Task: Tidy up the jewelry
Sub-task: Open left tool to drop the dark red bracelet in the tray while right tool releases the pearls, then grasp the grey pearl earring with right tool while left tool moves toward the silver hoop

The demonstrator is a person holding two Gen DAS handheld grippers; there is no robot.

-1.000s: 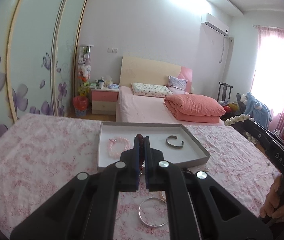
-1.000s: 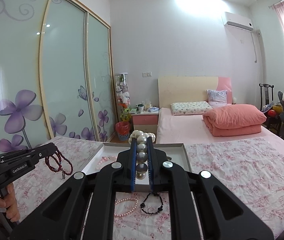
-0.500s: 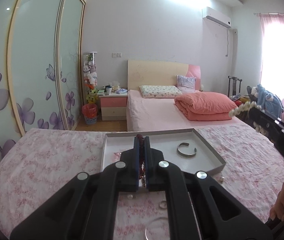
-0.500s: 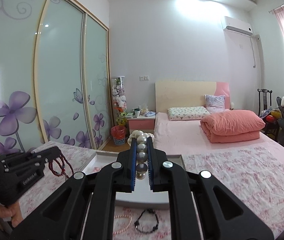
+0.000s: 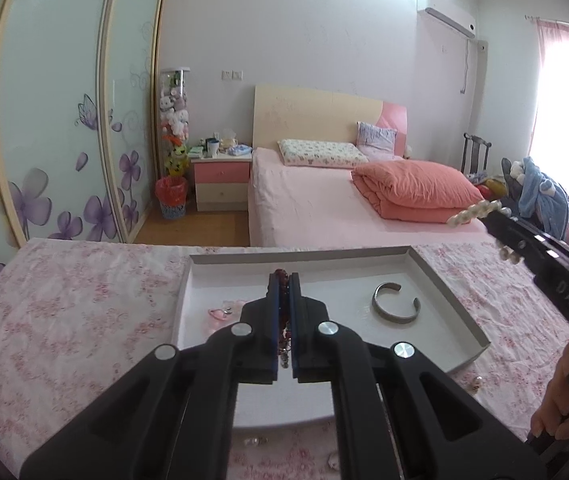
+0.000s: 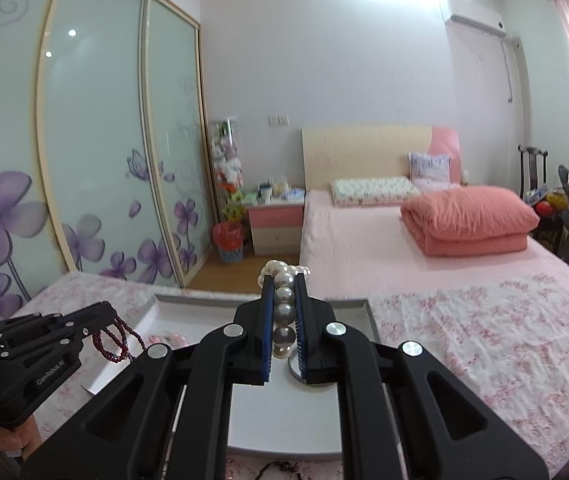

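My left gripper is shut on a dark red bead bracelet and holds it above the near left part of a white tray. The tray holds a silver cuff bangle and a pink bead bracelet. My right gripper is shut on a pearl bracelet above the tray. The left gripper with the red beads hanging from it shows at left in the right wrist view. The right gripper with the pearls shows at right in the left wrist view.
The tray lies on a table with a pink floral cloth. Small jewelry pieces lie on the cloth near the tray's front edge. A bed, a nightstand and sliding wardrobe doors stand beyond the table.
Both grippers have moved forward over the tray with their bracelets still held. The loose pieces on the cloth in front of the tray have slid out of view below.
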